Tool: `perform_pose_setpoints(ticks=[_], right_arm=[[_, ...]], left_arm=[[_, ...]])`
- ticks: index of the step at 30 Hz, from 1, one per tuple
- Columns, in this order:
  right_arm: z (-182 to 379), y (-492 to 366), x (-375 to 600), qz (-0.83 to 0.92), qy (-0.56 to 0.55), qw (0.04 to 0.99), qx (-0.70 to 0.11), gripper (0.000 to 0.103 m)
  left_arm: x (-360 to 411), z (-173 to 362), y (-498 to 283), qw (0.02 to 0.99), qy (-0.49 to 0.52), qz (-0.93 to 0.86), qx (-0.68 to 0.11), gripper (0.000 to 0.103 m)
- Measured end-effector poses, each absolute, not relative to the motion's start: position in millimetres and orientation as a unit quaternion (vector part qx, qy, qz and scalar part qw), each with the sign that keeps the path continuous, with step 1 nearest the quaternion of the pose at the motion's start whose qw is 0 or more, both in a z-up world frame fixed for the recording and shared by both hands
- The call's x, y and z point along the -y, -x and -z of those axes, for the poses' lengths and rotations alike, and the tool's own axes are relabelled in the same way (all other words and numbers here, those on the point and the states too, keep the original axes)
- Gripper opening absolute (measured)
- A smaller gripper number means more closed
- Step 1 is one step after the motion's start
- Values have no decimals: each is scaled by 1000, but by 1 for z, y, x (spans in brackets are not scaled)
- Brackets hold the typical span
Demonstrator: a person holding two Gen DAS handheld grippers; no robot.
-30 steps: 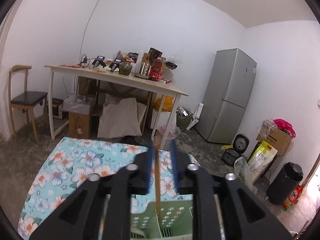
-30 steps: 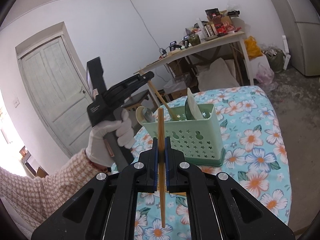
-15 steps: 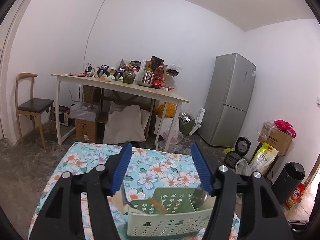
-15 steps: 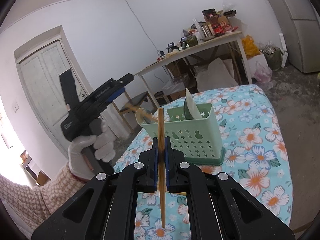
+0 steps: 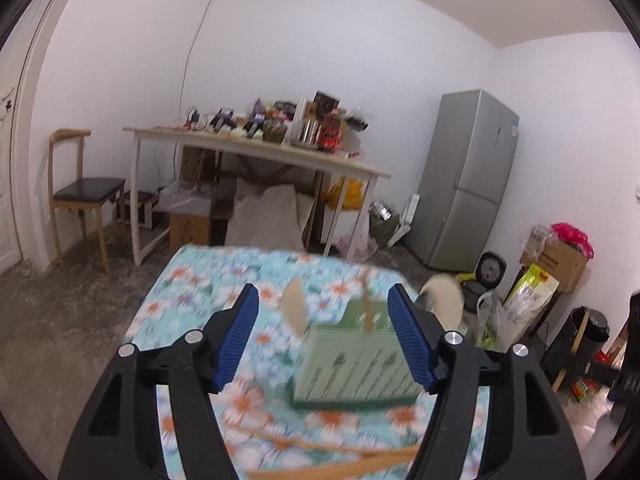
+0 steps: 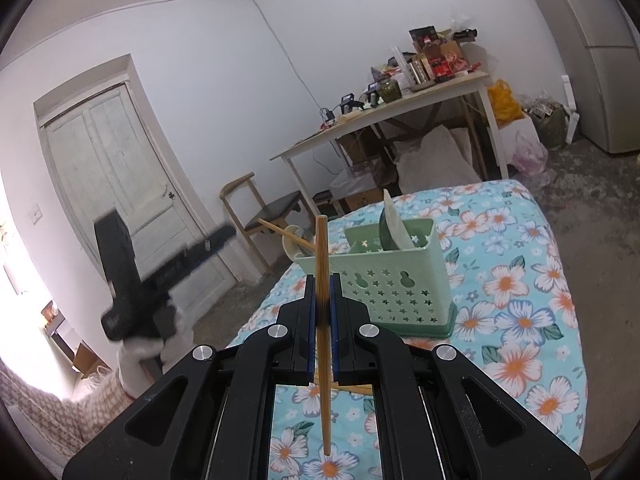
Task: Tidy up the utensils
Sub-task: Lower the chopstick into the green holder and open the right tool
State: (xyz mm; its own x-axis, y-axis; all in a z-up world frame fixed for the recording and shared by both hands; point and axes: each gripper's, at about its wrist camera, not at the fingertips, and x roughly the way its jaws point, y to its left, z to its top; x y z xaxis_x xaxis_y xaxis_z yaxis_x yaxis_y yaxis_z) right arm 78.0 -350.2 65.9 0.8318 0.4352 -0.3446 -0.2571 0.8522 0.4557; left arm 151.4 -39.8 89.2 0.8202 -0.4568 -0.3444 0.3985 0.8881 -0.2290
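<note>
utensils are partly put away – a chopstick (image 6: 285, 233) is seen leaning in the green holder (image 6: 400, 280), next to a pale spoon (image 6: 394, 222) and another spoon (image 6: 294, 240) at the near end. the holder is set on the flowered cloth (image 6: 520, 300). one more chopstick (image 6: 322, 300) is held upright by the right gripper (image 6: 322, 344), whose jaws are closed tight on it, just in front of the holder. more chopsticks (image 5: 340, 460) are left lying on the cloth, blurred, so the job is judged about half done.

since a second ago, the left gripper (image 5: 324, 340) has been pulled back from the holder – its jaws are opening and nothing is held between them now, where a chopstick was pinched before. the right gripper has been kept still with its chopstick.
</note>
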Motion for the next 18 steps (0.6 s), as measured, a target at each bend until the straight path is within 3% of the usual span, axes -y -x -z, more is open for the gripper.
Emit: perform_pose_setpoints(ticks=[6,18], right_arm=[[-78,-79,342,-190,-189,940,-213,4],[-147,-104,326,-216,-128,958,-140,4]], left_arm=[[17,-62,-136,945,82,221,-228,68],[-1,-37,-128,936,100,218,-259,85]])
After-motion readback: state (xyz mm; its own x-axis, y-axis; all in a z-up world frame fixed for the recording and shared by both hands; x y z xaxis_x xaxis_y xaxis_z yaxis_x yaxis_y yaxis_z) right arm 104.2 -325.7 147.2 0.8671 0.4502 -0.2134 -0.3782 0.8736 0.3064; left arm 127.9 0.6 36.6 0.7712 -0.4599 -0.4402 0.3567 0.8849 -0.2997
